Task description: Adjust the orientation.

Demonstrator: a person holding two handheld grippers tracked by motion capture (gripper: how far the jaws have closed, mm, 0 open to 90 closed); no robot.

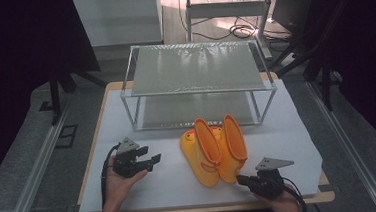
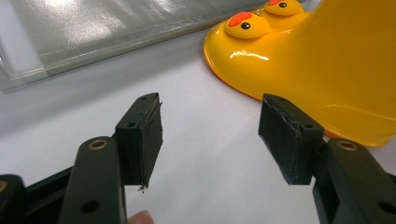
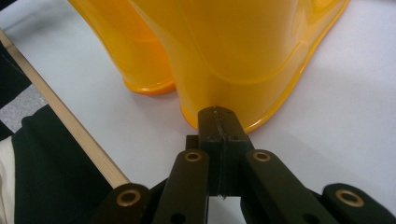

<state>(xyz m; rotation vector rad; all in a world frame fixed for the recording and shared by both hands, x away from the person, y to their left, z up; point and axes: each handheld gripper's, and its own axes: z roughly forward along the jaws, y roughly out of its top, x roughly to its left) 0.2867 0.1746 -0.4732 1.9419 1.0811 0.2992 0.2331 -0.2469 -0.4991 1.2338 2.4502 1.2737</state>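
On the white table, yellow boots (image 1: 214, 152), left gripper (image 1: 152, 160) fingers wide apart, right gripper (image 1: 242, 180) fingers closed, empty.

White table (image 1: 288, 129): yellow boots (image 1: 214, 152), wire shelf rack (image 1: 197, 83) standing on it

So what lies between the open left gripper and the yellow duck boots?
Nothing: in the left gripper view a bare stretch of white table cover separates the left gripper from the glossy yellow duck-faced rubber boots.
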